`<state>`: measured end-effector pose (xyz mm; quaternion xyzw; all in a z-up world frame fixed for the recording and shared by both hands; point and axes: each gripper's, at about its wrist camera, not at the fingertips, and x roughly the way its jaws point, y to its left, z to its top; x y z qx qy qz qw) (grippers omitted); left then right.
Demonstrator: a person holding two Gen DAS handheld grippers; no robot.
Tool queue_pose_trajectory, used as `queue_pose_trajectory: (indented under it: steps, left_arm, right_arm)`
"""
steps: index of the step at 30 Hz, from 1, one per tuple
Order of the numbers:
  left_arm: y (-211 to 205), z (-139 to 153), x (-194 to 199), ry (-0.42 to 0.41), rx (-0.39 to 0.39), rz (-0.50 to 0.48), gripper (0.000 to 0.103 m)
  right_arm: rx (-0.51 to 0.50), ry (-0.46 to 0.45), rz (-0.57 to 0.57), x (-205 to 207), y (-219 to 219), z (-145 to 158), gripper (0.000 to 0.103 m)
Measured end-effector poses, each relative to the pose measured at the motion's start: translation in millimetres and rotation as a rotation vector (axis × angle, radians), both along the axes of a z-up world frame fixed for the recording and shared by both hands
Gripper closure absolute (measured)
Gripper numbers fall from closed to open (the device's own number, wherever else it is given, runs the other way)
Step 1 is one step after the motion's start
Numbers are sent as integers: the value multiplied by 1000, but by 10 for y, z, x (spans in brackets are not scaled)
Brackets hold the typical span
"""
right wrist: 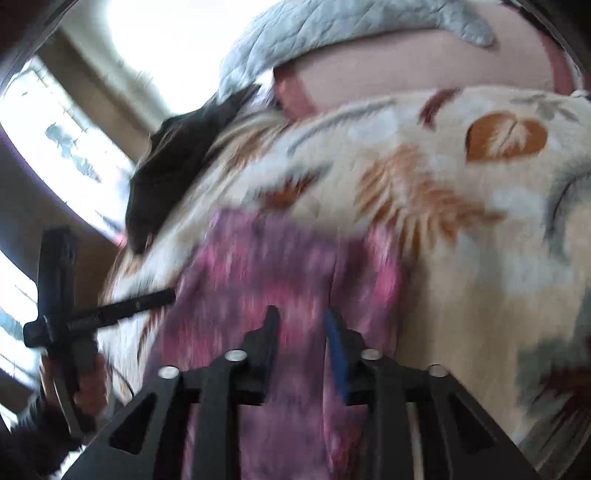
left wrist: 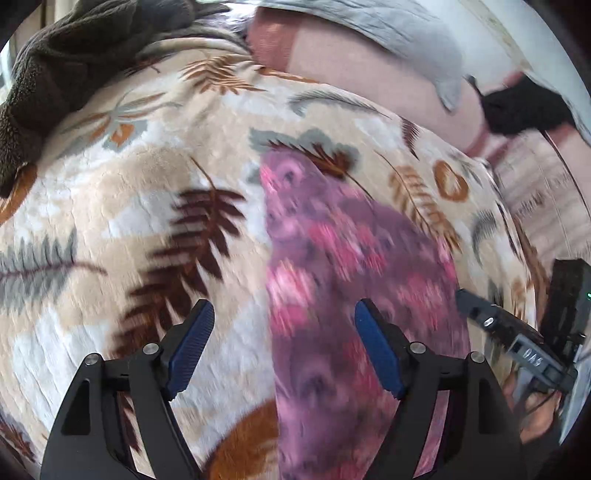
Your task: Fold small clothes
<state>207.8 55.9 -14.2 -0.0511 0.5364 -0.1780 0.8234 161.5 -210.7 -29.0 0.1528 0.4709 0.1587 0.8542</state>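
Observation:
A purple garment with pink flowers (left wrist: 343, 280) lies in a long strip on a cream leaf-print blanket (left wrist: 147, 192). My left gripper (left wrist: 284, 332) is open and empty, hovering over the garment's left edge. In the right wrist view the garment (right wrist: 280, 273) runs away from the camera. My right gripper (right wrist: 301, 325) hangs just above it with its jaws partly open, a clear gap between them and nothing held. The left gripper (right wrist: 147, 299) shows at the left there, and the right gripper (left wrist: 480, 314) at the right of the left wrist view. Both views are motion-blurred.
A dark brown fleece (left wrist: 74, 55) lies at the blanket's far left. A grey quilted cover (left wrist: 406, 33) and a pink pillow (left wrist: 362, 62) lie beyond the blanket. A black cloth (left wrist: 524, 107) sits at the far right. A bright window (right wrist: 66, 147) is at the left.

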Motion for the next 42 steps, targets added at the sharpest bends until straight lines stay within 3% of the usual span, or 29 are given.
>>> queue_pose_trajectory:
  steps: [1, 2, 3, 4, 6, 9, 10, 12, 13, 16, 18, 21, 24, 28, 30, 32, 34, 38, 42]
  left_arm:
    - [-46, -96, -40, 12, 27, -22, 24]
    - [-109, -226, -62, 33, 70, -46, 22]
    - [-124, -303, -94, 36, 85, -46, 22]
    - [-93, -274, -121, 27, 63, -21, 22]
    - [-17, -150, -161, 60, 29, -3, 23]
    - [69, 3, -374, 34, -16, -3, 23]
    - [66, -6, -458, 32, -13, -8, 23]
    - [11, -198, -611, 55, 31, -36, 21]
    - [10, -268, -639, 70, 43, -45, 18]
    - [43, -188, -762, 51, 67, -45, 19]
    - [67, -119, -869, 31, 74, -57, 19]
    - [75, -252, -979, 45, 130, -66, 18]
    - [50, -208, -1098, 8, 175, -66, 18]
    - [22, -69, -1329, -71, 254, -99, 18]
    - [42, 3, -1461, -122, 289, -105, 18]
    - [89, 59, -1560, -161, 305, -97, 18]
    - [128, 114, -1659, -199, 314, -78, 18]
    - [130, 164, -1744, -248, 358, -58, 18]
    - [123, 225, -1882, -259, 345, -41, 18]
  right_arm:
    - [-71, 18, 8, -40, 56, -109, 69]
    - [-113, -23, 12, -89, 90, -138, 69]
    - [-127, -53, 8, -138, 111, -101, 69]
    - [-147, -22, -20, -144, 111, -51, 69]
    - [-107, -6, -52, -232, 52, 77, 66]
    - [12, -13, -2, -511, 2, 151, 65]
    - [-7, 2, 6, -575, 13, 90, 66]
    - [-198, 39, -5, -661, 91, -115, 65]
    - [-195, 16, -23, -715, 44, -118, 57]
    - [-96, 67, -112, -793, -149, -44, 56]
    - [-85, 57, -99, -914, -193, -9, 54]
    - [-208, 81, -65, -1094, -178, -136, 54]
    - [-318, 105, -60, -1139, -109, -83, 53]
    - [-510, 173, -57, -1265, -61, -9, 28]
    - [-542, 154, -47, -1391, -75, 108, 25]
    - [-536, 133, -41, -1470, -82, 217, 12]
    - [-550, 105, -48, -1571, -62, 362, 7]
    - [-622, 7, -28, -1786, 38, 588, 3]
    - [-680, -57, -26, -1921, 138, 709, 2]
